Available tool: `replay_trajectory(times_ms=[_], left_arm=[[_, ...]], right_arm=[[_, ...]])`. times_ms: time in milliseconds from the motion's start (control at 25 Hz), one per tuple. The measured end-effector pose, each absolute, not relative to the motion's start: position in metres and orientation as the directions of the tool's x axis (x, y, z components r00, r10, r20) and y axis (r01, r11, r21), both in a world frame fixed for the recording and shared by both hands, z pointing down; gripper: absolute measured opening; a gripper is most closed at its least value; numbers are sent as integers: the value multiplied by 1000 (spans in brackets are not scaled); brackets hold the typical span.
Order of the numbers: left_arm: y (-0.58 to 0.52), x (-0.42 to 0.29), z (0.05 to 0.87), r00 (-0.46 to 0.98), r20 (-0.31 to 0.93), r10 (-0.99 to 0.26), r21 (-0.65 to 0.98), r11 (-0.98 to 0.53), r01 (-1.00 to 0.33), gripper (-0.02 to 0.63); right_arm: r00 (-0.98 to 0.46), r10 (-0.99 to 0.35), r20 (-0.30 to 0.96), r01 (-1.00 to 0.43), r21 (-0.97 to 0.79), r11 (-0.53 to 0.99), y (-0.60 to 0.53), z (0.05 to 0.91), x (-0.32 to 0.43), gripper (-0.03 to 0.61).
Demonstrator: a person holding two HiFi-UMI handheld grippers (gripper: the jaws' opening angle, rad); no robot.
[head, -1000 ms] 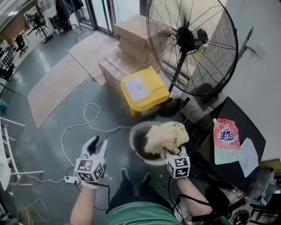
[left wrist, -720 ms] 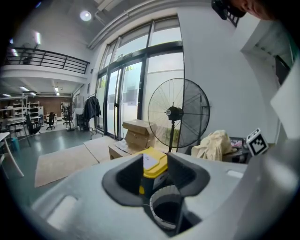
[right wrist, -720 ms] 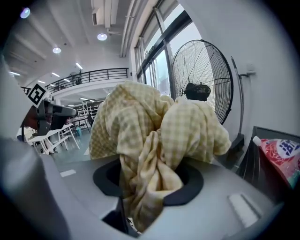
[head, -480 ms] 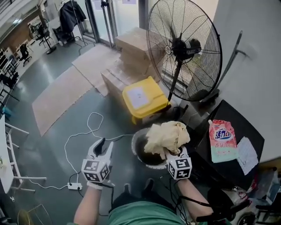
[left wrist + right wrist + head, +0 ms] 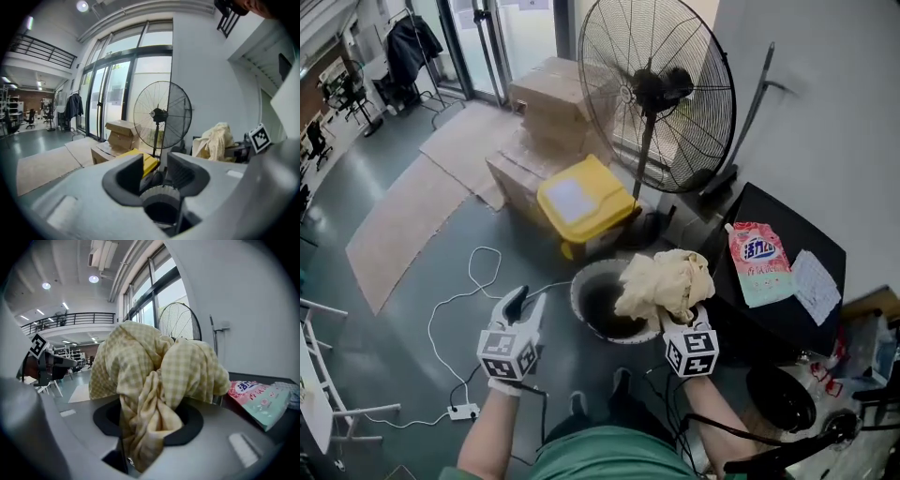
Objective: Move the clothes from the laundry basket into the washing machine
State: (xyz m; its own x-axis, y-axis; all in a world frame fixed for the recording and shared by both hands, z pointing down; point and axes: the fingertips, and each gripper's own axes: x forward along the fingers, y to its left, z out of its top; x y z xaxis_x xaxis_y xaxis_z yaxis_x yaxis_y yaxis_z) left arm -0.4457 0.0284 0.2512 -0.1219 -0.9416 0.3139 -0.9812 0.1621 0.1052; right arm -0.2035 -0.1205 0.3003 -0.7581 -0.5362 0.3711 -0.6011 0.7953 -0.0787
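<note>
Head view: the right gripper (image 5: pixel 679 321) lifts a bunched yellow checked cloth (image 5: pixel 667 279) over the laundry basket's (image 5: pixel 576 296) right rim. Left gripper view: the left gripper (image 5: pixel 156 169) is half-open and empty, the cloth far right. Only the right gripper view shows a twisted fold running lengthwise down between its clamped jaws.

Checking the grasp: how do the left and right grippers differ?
The right gripper is shut on the checked cloth; the left gripper is open, empty. The right gripper is by the basket; the left gripper is over the floor. Both carry marker cubes.
</note>
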Motion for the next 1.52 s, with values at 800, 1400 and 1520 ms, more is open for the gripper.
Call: replay_trajectory(times_ms=[800,1400,1520], left_arm=[[26,-375,251,229,281,-932,143,-195,-970,155],[23,-196,256,356,307,-883,117,-336,-935,155],[33,-151,256,360,308,-881,110,-343,-933,155]], right_arm=[[-455,-816,357,-879,-33,475,-21,281,-70,173],[-337,-867,366,-939,-64,338,25,299,108,173],[-325,-869,374,-944,-69,323,38,307,156,173]])
